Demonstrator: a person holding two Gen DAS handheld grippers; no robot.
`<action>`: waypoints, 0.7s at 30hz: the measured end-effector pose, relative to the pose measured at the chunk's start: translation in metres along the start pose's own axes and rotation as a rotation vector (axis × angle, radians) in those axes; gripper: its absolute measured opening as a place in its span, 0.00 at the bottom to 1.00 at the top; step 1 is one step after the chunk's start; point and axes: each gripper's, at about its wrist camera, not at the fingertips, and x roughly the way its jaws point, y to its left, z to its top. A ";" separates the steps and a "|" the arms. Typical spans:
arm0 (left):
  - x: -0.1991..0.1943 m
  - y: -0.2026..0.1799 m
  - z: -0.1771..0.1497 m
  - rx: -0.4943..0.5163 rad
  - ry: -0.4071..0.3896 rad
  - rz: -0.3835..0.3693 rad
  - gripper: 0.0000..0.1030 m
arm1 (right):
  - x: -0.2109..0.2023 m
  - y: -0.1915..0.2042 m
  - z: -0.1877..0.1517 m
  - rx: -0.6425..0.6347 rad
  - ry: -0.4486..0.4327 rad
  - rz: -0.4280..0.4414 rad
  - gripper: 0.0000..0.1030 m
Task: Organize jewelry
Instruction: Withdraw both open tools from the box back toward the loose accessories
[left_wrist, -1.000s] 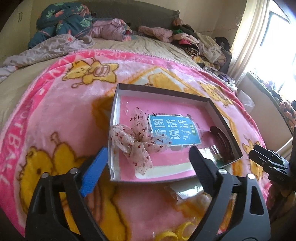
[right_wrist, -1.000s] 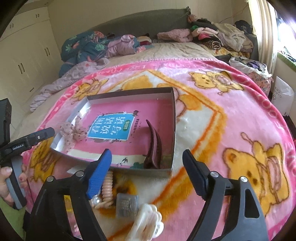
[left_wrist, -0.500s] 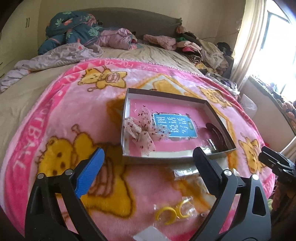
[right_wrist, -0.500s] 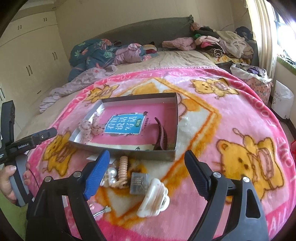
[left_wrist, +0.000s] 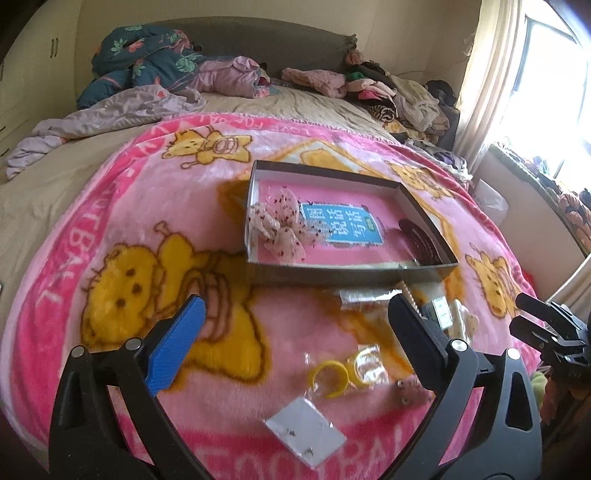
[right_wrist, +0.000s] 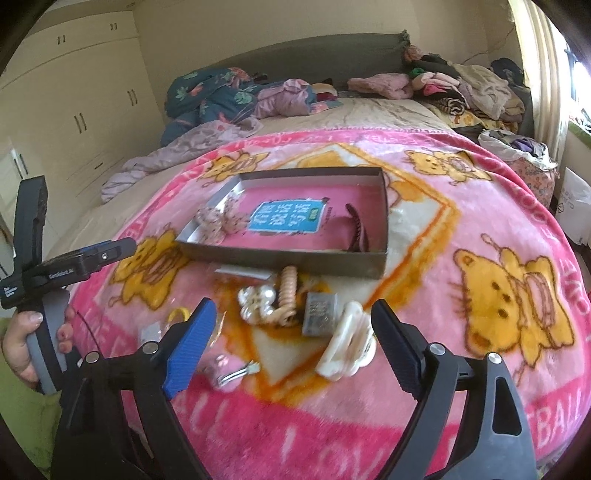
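A shallow grey box (left_wrist: 332, 276) (right_wrist: 280, 258) with a pink lining lies on the pink blanket. In it are a sheer dotted bow (left_wrist: 280, 225) (right_wrist: 218, 221) and a dark hair clip (left_wrist: 421, 240) (right_wrist: 357, 229). In front of the box lie loose pieces: a white claw clip (right_wrist: 347, 341), a pearl piece (right_wrist: 256, 301), a coiled hair tie (right_wrist: 288, 291), a silver clip (right_wrist: 319, 314), yellow hoops (left_wrist: 328, 376) and an earring card (left_wrist: 304, 434). My left gripper (left_wrist: 295, 328) is open and empty above the blanket. My right gripper (right_wrist: 291, 332) is open and empty above the loose pieces.
The pink cartoon blanket (left_wrist: 110, 229) covers the near part of a bed. Piled clothes and bedding (right_wrist: 236, 96) lie at the headboard. A window and curtain (left_wrist: 517, 81) are to the right. Wardrobes (right_wrist: 74, 99) stand to the left.
Both grippers have drawn back from the box, still open. The loose pieces in front of the box have come into view.
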 end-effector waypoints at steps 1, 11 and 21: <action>-0.001 0.000 -0.002 0.002 0.001 0.000 0.90 | 0.000 0.003 -0.002 -0.005 0.003 0.005 0.83; -0.007 -0.003 -0.025 0.022 0.027 0.005 0.90 | 0.002 0.020 -0.022 -0.040 0.042 0.034 0.84; -0.003 0.000 -0.052 0.043 0.083 0.022 0.90 | 0.014 0.033 -0.035 -0.072 0.086 0.057 0.84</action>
